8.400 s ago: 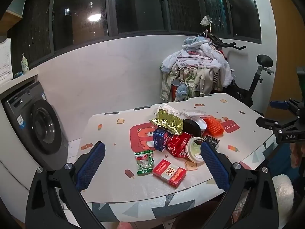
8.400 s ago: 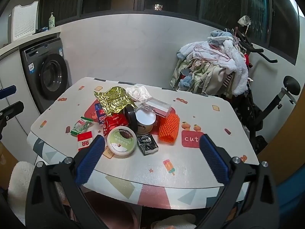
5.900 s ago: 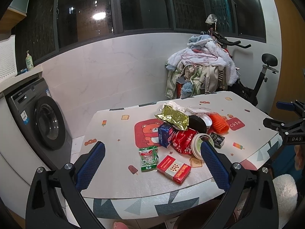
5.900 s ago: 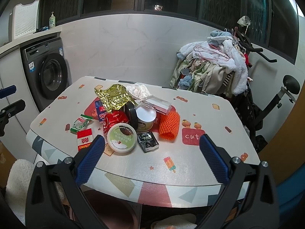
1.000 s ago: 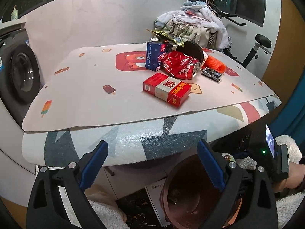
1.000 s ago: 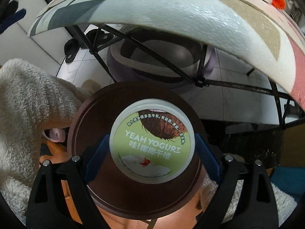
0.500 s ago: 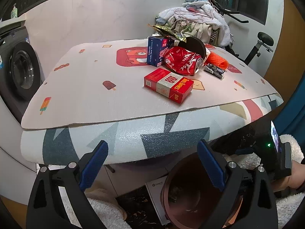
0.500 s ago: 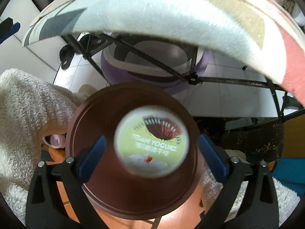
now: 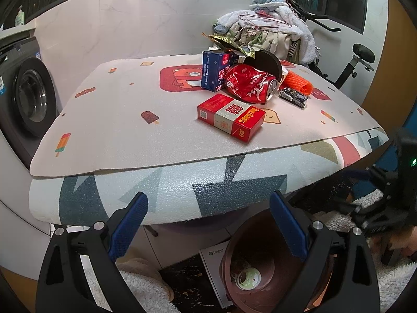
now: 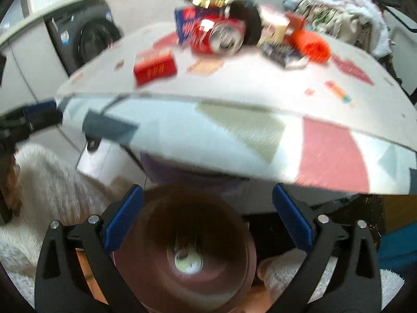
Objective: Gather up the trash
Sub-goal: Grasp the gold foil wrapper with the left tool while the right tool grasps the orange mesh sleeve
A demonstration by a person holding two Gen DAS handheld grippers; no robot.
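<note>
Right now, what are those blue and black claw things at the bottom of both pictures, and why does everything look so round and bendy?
Those claws are grabbers that a person holds, one in each hand. Each has a tiny camera that looks out between its two blue fingers, and its lens bends the view like a fishbowl. One picture comes from the left gripper, the other from the right gripper. Both are open and hold nothing.

The job is picking up trash. On the table lie a red cigarette box, a squashed red can, a blue carton, an orange net and a small dark wrapper.

Below the table's edge stands a brown bin. At its bottom lies a round yogurt lid. The right picture is blurry, likely because that hand is moving.
</note>
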